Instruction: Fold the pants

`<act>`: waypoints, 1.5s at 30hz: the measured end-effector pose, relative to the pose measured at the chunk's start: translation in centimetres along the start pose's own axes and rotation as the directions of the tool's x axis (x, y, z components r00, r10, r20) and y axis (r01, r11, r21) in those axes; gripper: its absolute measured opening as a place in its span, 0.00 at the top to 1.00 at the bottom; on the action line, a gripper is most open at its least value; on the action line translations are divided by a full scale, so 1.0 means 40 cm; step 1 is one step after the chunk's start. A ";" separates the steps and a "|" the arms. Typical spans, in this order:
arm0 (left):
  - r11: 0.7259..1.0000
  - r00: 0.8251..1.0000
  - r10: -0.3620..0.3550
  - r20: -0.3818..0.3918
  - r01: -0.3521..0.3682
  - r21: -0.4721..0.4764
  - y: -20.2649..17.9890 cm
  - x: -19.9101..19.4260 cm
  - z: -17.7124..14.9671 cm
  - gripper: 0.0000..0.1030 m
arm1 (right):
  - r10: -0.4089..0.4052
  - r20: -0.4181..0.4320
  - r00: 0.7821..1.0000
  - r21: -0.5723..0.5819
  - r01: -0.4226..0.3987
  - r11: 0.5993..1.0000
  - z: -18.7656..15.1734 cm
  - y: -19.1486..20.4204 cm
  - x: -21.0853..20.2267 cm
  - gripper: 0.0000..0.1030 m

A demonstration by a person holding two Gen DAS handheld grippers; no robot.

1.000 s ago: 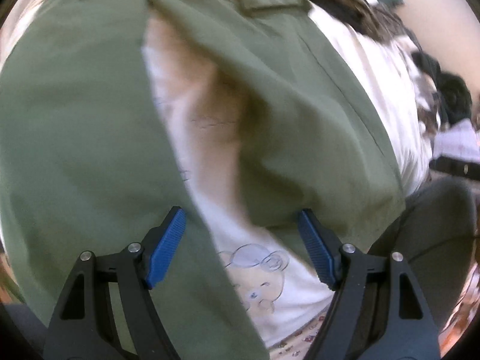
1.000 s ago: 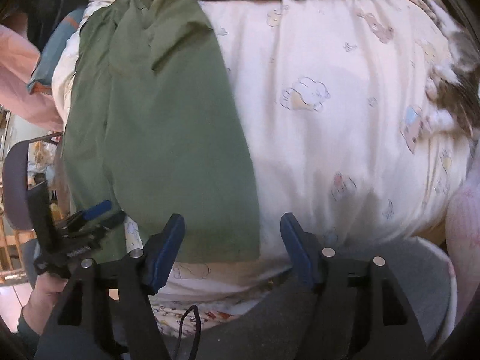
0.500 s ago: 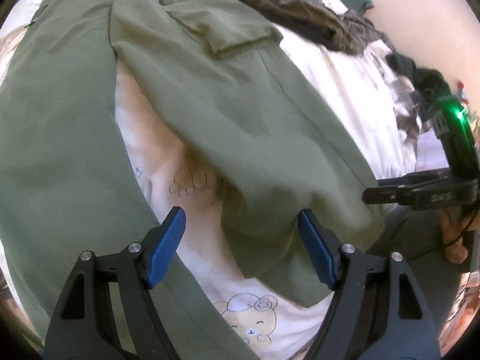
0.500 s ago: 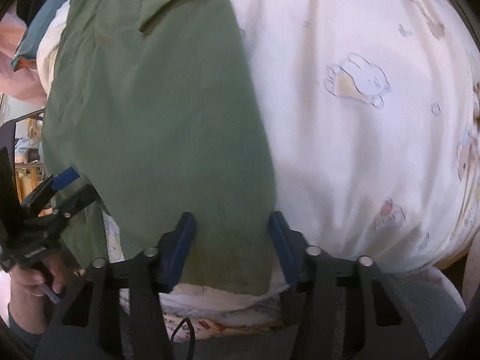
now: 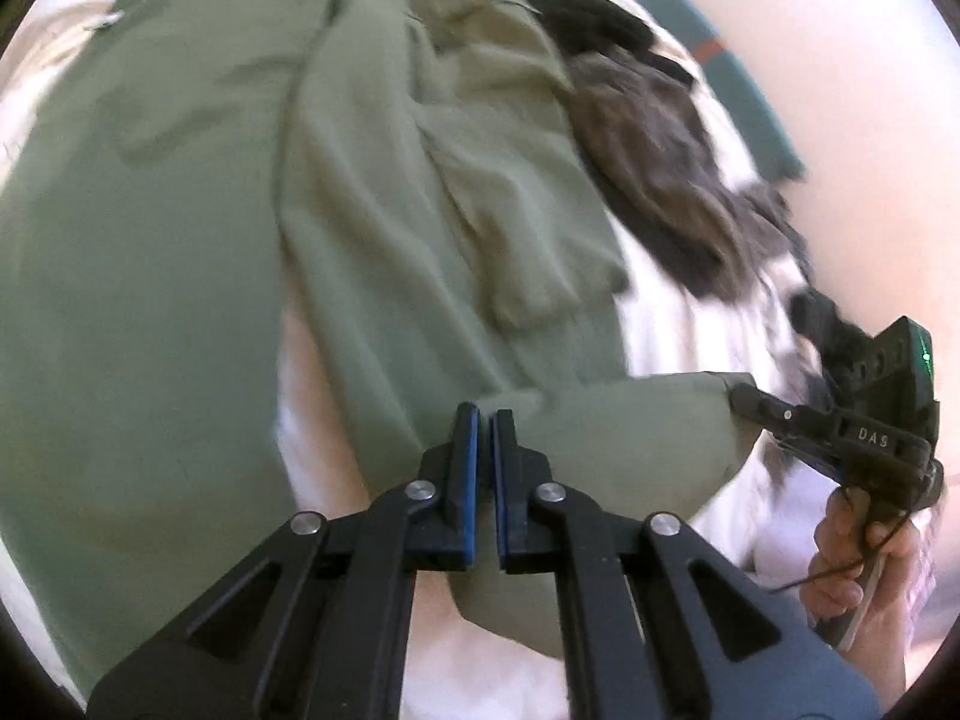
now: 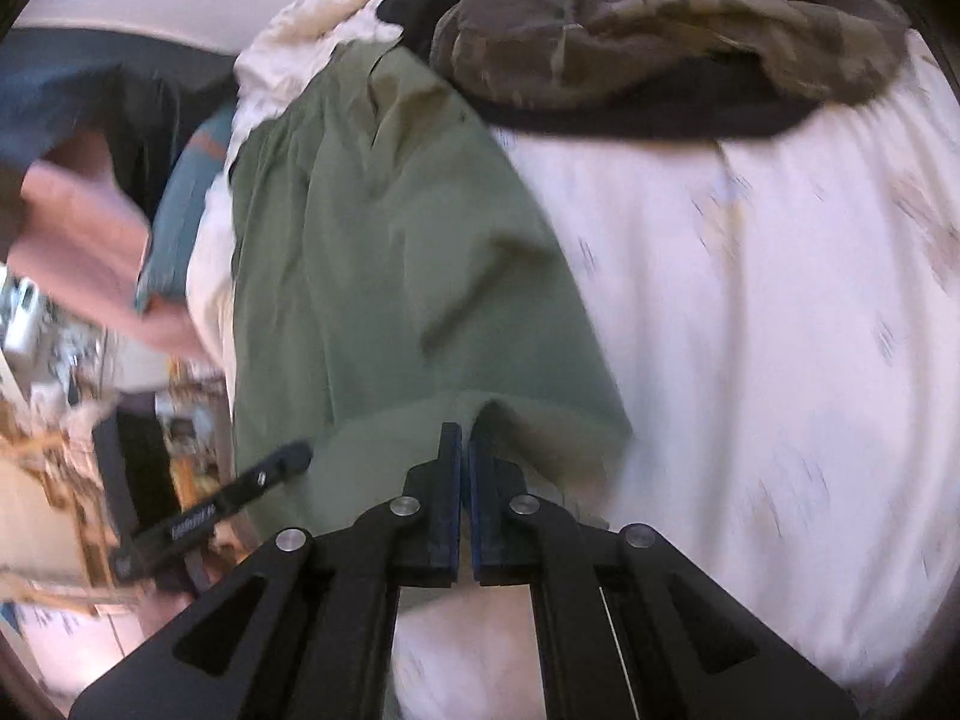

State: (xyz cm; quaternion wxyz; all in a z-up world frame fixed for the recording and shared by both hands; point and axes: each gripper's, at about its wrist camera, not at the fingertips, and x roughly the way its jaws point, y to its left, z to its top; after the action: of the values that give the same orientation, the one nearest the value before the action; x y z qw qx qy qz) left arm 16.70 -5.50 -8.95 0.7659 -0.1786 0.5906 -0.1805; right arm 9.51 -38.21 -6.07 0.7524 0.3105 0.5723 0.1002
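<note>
Olive-green cargo pants [image 5: 180,252] lie spread on a white printed bed sheet [image 5: 678,324]. My left gripper [image 5: 485,420] is shut on the hem of the right-hand leg, and that hem is lifted off the sheet. The right gripper [image 5: 741,397] pinches the same hem's far corner, with the cloth stretched between the two. In the right wrist view the right gripper [image 6: 465,441] is shut on the green hem [image 6: 528,426], the pants [image 6: 390,252] run away from it, and the left gripper [image 6: 291,459] grips the hem to the left.
A dark mottled garment [image 6: 660,18] lies heaped at the far end of the bed, past the waistband. The white sheet [image 6: 780,312] stretches bare to the right of the pants. A hand [image 5: 852,546] holds the right gripper's handle. Teal and pink items [image 6: 78,228] sit off the bed's left.
Both grippers went from open to shut on the hem of one pant leg. The hem has come up off the sheet and both views have pulled back from the bed.
</note>
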 end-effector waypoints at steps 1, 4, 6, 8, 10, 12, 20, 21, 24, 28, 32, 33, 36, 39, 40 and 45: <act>0.999 0.999 0.037 -0.003 -0.037 -0.021 0.011 0.009 0.014 0.97 | -0.017 0.006 1.000 0.009 0.017 1.000 0.029 0.001 0.033 0.99; 0.992 0.996 0.083 -0.020 -0.084 -0.099 0.047 0.029 0.031 0.85 | -0.046 -0.022 0.999 0.038 0.046 0.998 0.065 0.007 0.132 0.99; 0.988 0.998 0.046 -0.036 -0.051 -0.143 0.075 0.029 0.009 0.45 | -0.066 -0.036 0.997 0.032 0.067 0.997 0.073 -0.001 0.164 0.99; 0.986 1.000 0.008 -0.011 -0.010 -0.165 0.092 0.008 -0.020 0.44 | -0.050 -0.040 0.998 0.046 0.052 0.998 0.086 -0.012 0.182 0.99; 0.987 1.000 -0.007 -0.002 0.007 -0.161 0.095 0.003 -0.051 0.44 | -0.046 -0.036 0.998 0.049 0.048 0.998 0.095 -0.017 0.193 0.99; 0.982 0.999 -0.037 -0.037 0.029 -0.187 0.095 0.023 -0.085 0.44 | -0.034 -0.047 0.998 0.061 0.037 0.997 0.100 -0.031 0.207 0.99; 0.980 0.988 -0.138 -0.064 0.127 -0.153 -0.013 0.081 -0.130 0.54 | -0.029 -0.051 0.998 0.058 0.032 0.998 0.094 -0.036 0.195 0.99; 0.984 0.989 -0.131 -0.070 0.121 -0.132 -0.026 0.087 -0.130 0.71 | -0.029 -0.048 0.998 0.058 0.032 0.998 0.093 -0.034 0.191 0.99; 0.989 0.988 -0.123 -0.091 0.115 -0.094 -0.037 0.094 -0.130 0.99 | -0.030 -0.046 0.998 0.052 0.032 0.998 0.081 -0.027 0.175 0.99; 0.992 0.990 -0.124 -0.061 0.121 -0.040 -0.048 0.030 -0.149 0.99 | -0.044 -0.044 0.998 0.001 0.045 0.999 0.047 0.002 0.129 0.99; 0.978 0.975 -0.208 -0.080 0.209 0.003 -0.064 -0.089 -0.212 0.99 | -0.088 -0.046 0.995 -0.068 0.085 0.994 -0.035 0.041 0.028 0.99; 0.974 0.971 -0.222 -0.094 0.225 0.022 -0.071 -0.111 -0.236 0.99 | -0.088 -0.040 0.995 -0.087 0.085 0.993 -0.068 0.053 -0.007 0.99; 0.965 0.960 -0.220 -0.172 0.240 0.106 -0.101 -0.167 -0.343 0.99 | -0.102 -0.035 0.994 -0.148 0.096 0.984 -0.175 0.085 -0.092 0.99; 0.962 0.945 -0.196 -0.261 0.237 0.135 -0.113 -0.158 -0.452 0.99 | -0.175 -0.062 0.983 -0.212 0.158 0.964 -0.312 0.096 -0.138 0.99; 0.962 0.943 -0.183 -0.277 0.229 0.146 -0.115 -0.149 -0.485 0.99 | -0.204 -0.076 0.976 -0.225 0.182 0.957 -0.346 0.092 -0.140 0.99; 0.954 0.921 -0.121 -0.371 0.211 0.212 -0.138 -0.088 -0.603 0.99 | -0.342 -0.141 0.929 -0.272 0.296 0.916 -0.465 0.046 -0.121 1.00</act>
State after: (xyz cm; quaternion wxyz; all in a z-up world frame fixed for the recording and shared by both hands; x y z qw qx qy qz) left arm -7.89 -10.05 -9.06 0.6453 -0.0960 0.6739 -0.3468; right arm -8.86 -32.65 -3.99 0.7345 0.1064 0.6660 0.0742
